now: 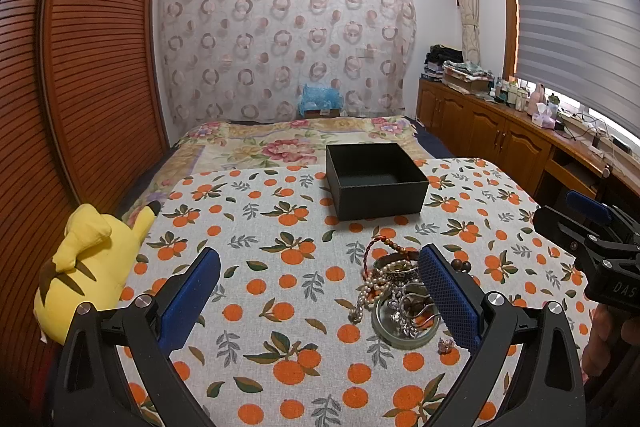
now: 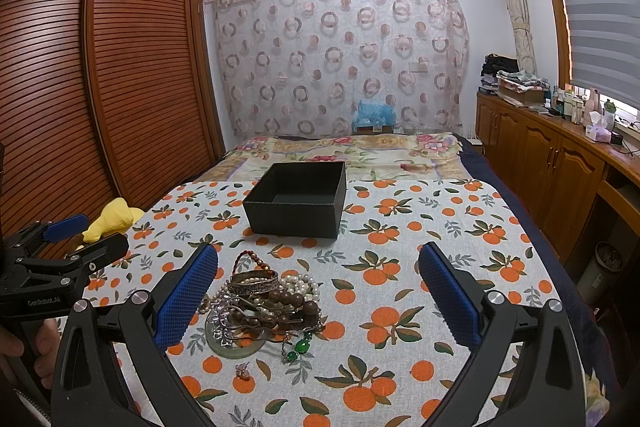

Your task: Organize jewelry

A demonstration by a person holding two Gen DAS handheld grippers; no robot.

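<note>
Both the left tool (image 1: 320, 291) and right tool (image 2: 318, 291) hang spread and empty over the tangled jewelry pile (image 2: 266, 301) just before the black box (image 2: 296, 201), so lifting one strand would likely drag others along.

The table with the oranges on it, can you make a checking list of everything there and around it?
Surface: orange-print cloth on a board over the bed.
Job's things: black box open, looks empty; jewelry pile tangled in front of it, with pearls, brown beads, bangles; small earring apart.
Clutter: yellow plush toy at the left edge.
Grippers: left gripper open; right gripper open; both hold nothing.
Cables: some on the window counter.
Surroundings: wardrobe, curtain, air conditioner, cabinets.
</note>
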